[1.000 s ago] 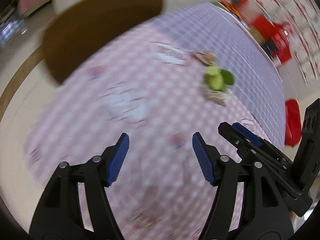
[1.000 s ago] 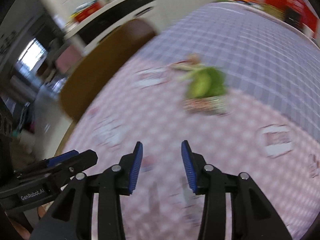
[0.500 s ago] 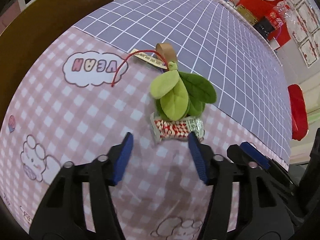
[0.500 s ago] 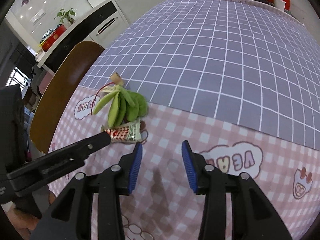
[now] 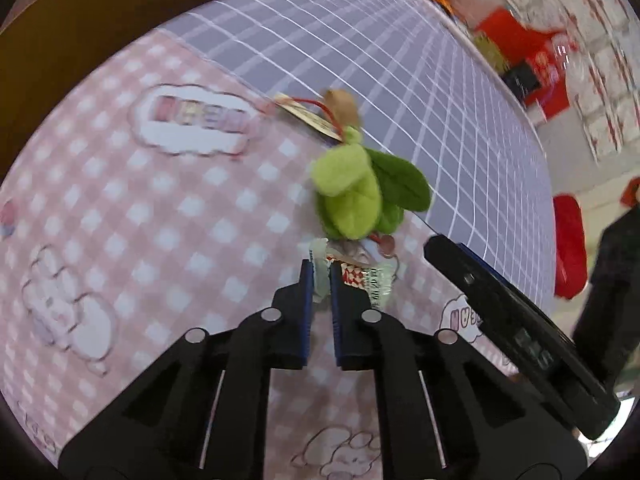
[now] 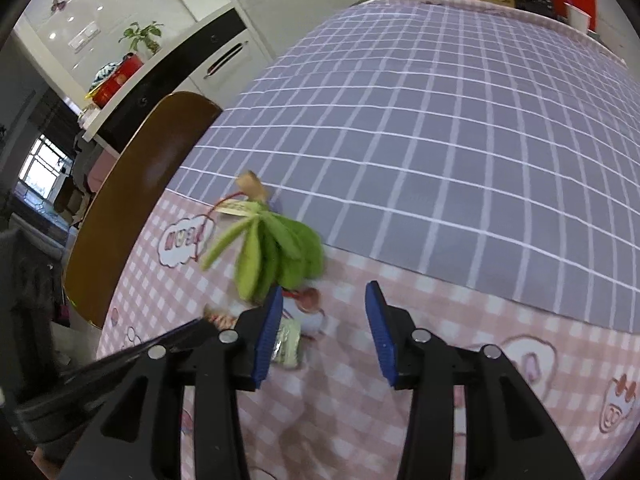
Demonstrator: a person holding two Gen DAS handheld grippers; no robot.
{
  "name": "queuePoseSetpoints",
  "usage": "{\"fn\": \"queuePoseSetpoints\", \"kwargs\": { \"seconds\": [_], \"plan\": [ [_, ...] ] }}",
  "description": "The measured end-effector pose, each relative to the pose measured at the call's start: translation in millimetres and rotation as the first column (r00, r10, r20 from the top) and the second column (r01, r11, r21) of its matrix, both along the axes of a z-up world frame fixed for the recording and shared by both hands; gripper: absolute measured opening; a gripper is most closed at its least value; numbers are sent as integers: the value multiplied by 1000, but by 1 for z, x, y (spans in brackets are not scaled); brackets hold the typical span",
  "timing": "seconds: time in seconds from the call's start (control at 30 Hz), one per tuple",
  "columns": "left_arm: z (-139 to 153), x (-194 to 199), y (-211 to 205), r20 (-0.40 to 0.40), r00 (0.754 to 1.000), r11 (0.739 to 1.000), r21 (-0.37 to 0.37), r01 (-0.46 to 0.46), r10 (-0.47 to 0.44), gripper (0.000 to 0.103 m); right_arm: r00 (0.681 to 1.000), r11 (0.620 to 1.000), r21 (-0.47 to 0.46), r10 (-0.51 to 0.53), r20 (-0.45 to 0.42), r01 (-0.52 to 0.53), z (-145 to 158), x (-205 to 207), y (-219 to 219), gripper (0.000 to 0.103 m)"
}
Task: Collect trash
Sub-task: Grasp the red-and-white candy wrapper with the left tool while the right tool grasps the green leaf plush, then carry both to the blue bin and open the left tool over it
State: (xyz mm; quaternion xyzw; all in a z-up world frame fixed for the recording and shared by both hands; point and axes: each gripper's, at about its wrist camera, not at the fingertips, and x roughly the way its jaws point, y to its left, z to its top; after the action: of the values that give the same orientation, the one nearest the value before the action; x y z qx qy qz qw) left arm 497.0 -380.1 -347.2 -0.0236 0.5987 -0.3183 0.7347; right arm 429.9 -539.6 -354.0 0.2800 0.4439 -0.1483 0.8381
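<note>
Left tool [image 5: 319, 276], low centre, has just closed, pinching the left end of the candy wrapper [image 5: 362, 276]: light, crinkly, slippery. Right tool [image 6: 322, 322] spread, empty. Beyond it, a green plush toy [image 5: 360, 196] on the surface [image 5: 120, 208].

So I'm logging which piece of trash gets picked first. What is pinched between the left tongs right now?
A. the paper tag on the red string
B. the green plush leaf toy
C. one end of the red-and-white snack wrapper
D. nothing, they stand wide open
C: in the left wrist view the left tongs, which have just been closing, pinch the pale end of the snack wrapper, while the green plush toy lies beyond them, untouched.
</note>
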Motion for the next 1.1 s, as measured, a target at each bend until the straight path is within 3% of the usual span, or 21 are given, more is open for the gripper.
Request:
{"fn": "queuePoseSetpoints", "kwargs": {
  "seconds": [0.1,0.33,0.4,0.47,0.77,0.9,1.1],
  "plan": [
    [9,7,28,43,996,997,26,-77,76,8,1000,1000,-16,19,8,-19,-2,17,8,55],
    [27,27,80,116,971,976,39,-216,211,8,998,997,-42,58,-7,-59,-20,56,23,55],
    [33,26,95,126,965,972,32,-234,229,8,997,994,-79,79,-23,-81,-23,62,26,40],
    [35,24,106,125,962,968,23,-249,244,8,993,990,-86,111,-28,-113,-21,65,29,13],
    [63,-2,186,138,928,938,-35,-345,346,8,967,963,-99,255,22,-252,34,50,82,9],
    [75,-19,237,149,905,917,-50,-396,399,8,935,935,-73,351,48,-347,56,39,136,9],
    [84,-61,342,135,840,851,-60,-522,525,8,827,830,5,556,84,-558,73,27,265,9]
  ]
}}
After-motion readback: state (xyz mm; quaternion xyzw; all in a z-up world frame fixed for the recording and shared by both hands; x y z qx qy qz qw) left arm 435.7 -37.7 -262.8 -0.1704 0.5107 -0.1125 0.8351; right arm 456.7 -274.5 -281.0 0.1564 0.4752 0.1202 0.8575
